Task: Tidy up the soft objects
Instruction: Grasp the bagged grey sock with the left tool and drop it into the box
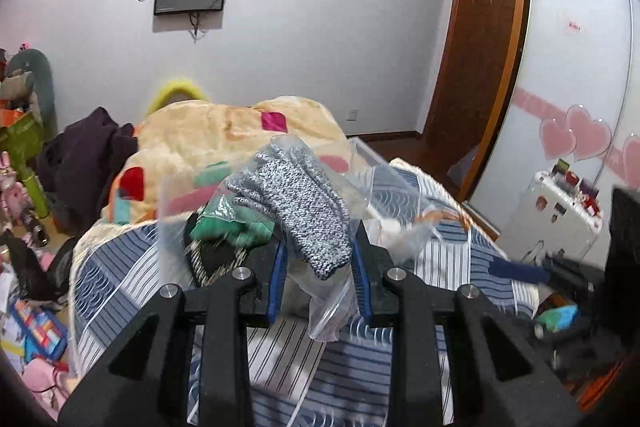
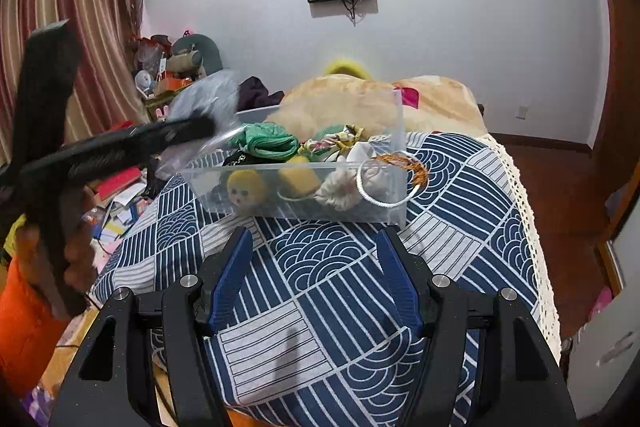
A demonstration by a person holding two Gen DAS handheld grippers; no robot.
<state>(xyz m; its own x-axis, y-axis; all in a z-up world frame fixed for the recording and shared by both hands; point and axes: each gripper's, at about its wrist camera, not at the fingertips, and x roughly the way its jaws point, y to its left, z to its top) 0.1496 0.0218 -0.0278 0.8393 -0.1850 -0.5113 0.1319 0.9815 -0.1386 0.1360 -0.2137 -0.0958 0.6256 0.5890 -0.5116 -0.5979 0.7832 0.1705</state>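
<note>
My left gripper (image 1: 318, 259) is shut on a clear zip bag holding a grey knitted item (image 1: 304, 203), lifted above the clear plastic box. In the right wrist view the left gripper (image 2: 132, 143) reaches in from the left, with the bag (image 2: 208, 99) blurred over the box's left end. The clear box (image 2: 304, 195) sits on the bed and holds a green cloth (image 2: 266, 141), a yellow-haired doll head (image 2: 244, 189), a yellow sponge-like piece (image 2: 298, 179), white cord (image 2: 376, 187) and other soft things. My right gripper (image 2: 316, 255) is open and empty, just short of the box.
The bed has a blue-and-white patterned cover (image 2: 328, 307) with a beige fleece blanket (image 1: 224, 135) behind the box. Clutter and toys (image 1: 28, 187) fill the floor on the left. A wardrobe (image 1: 576, 87) and white case (image 1: 560, 211) stand to the right.
</note>
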